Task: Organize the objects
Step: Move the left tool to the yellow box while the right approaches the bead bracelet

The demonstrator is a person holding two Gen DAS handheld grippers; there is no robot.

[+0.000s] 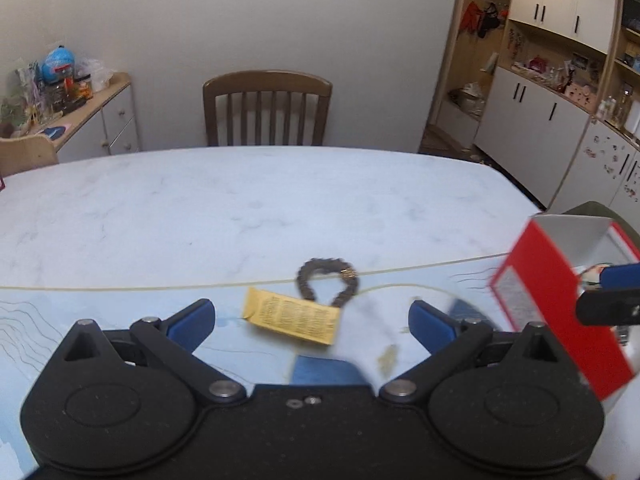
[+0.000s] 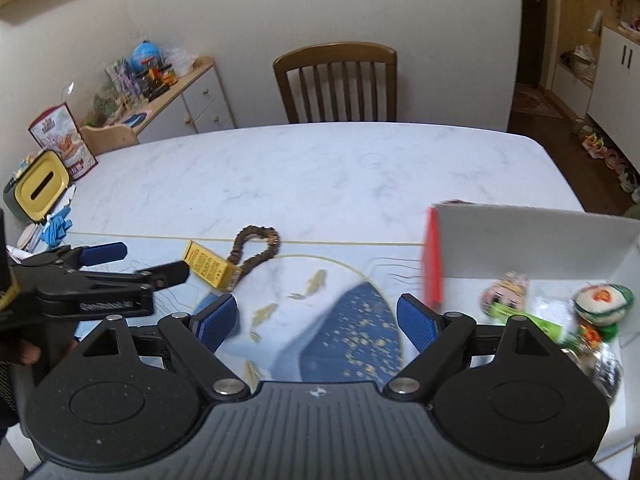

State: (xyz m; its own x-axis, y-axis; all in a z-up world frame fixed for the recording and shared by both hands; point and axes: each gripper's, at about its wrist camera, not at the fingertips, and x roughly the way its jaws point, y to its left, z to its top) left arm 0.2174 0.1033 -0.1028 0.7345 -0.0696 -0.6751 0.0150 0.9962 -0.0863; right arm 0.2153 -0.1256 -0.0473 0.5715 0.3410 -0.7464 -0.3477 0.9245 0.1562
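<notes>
Both tools, left (image 1: pixel 311 320) and right (image 2: pixel 316 318), gape empty above the counter (image 2: pixel 320 168), near its front edge; packet (image 1: pixel 292 321) touches bracelet (image 1: pixel 326 282).

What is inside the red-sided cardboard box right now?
The red-sided cardboard box holds a small big-headed doll, a round white-and-green toy and a green packet. The right hand-held gripper frame hides its near corner.

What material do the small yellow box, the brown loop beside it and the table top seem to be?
Yellow box: probably printed cardboard, matte, with sharp folded edges and dark print.
Brown loop: looks like a string of small beads, perhaps wood; too blurred to be sure.
Table top: white with grey veins and a soft sheen, like marble or an imitation.
</notes>
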